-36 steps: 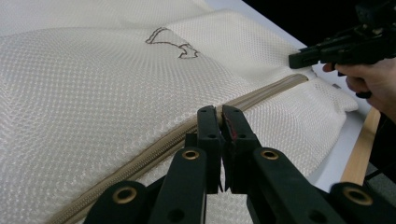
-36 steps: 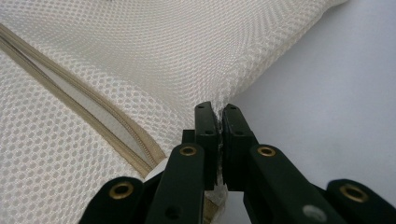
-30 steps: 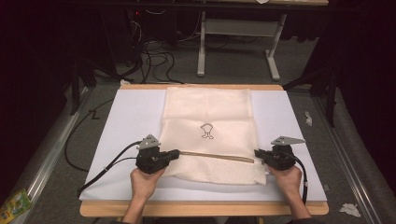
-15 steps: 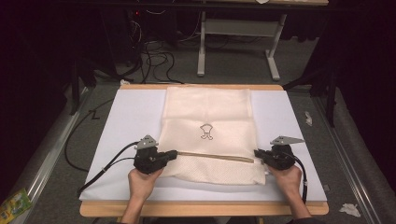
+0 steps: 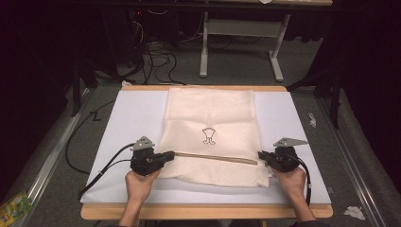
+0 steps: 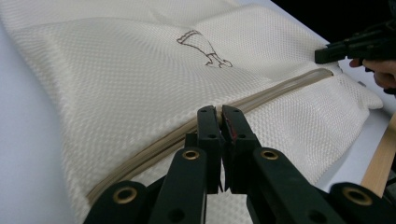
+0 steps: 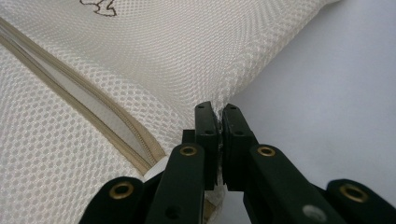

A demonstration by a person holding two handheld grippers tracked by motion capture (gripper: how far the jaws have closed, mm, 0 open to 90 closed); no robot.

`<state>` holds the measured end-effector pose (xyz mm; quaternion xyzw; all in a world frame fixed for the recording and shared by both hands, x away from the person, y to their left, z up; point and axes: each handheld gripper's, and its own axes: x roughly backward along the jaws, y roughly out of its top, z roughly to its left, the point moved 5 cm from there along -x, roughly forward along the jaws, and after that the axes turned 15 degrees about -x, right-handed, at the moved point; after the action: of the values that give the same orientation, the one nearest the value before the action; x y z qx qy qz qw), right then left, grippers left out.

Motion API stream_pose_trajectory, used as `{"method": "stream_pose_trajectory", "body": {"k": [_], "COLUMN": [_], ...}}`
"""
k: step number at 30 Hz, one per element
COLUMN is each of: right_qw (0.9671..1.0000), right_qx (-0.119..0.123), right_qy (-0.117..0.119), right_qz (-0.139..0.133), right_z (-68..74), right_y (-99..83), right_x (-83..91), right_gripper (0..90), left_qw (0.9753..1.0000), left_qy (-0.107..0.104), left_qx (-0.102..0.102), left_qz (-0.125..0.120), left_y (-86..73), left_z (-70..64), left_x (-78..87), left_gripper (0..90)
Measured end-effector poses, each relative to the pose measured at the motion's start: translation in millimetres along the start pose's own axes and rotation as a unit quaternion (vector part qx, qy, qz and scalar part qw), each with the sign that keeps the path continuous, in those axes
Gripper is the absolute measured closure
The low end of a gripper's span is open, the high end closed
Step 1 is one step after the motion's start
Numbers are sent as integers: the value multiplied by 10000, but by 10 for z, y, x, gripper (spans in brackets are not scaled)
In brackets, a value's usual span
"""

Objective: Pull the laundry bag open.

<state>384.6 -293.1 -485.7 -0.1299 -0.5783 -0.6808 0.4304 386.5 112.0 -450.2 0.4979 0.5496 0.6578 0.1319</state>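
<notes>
You had the cream mesh bag [image 5: 211, 137] lying flat in the middle of the white board [image 5: 123, 123], with your left gripper [image 6: 219, 112] pinched shut on it at the zipper [image 6: 261, 95] line and your right gripper [image 7: 216, 109] clamped on its side edge. To do this step well, you needed to keep both pinches firm and pull evenly outward, so the zipper stayed straight and taut. The zipper pull was hard to make out, and I couldn't tell whether your left jaws held it or just fabric.

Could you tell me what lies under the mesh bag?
The mesh bag lies flat on a white sheet that covers the wooden table. The sheet shows all round the bag. What lies beneath the bag itself, or inside it, is covered.
</notes>
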Motion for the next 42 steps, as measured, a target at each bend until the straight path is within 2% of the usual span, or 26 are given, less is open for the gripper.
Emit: {"method": "stream_pose_trajectory", "body": {"k": [14,24,29,31,35,40,41,42], "right_qw": [9999,10000,9999,9999,9999,9998,9998,9997], "right_qx": [-61,-44,-39,-53,-102,-129,-128,-124], "right_qy": [-90,-78,-117,-124,-108,-126,-155,-165], "right_qz": [9,-11,-8,-38,-65,-83,-97,-106], "right_z": [-37,-53,-63,-71,-104,-92,-114,-136], "right_y": [5,14,21,29,39,44,50,53], "right_x": [-5,-10,-2,4,15,24,23,29], "right_gripper": [880,881,881,881,882,883,884,885], "left_qw": [9993,9988,9988,9984,9981,9978,9972,9970], "left_qy": [306,436,369,456,452,501,619,631], "left_qx": [221,183,296,265,393,365,312,308], "left_qz": [-28,113,131,198,144,220,297,315], "left_y": [-111,-138,-180,-194,-227,-249,-254,-259], "left_z": [220,263,296,315,375,386,391,390], "left_x": [207,185,188,200,249,218,202,194], "left_gripper": [869,870,870,870,870,871,871,871]}}
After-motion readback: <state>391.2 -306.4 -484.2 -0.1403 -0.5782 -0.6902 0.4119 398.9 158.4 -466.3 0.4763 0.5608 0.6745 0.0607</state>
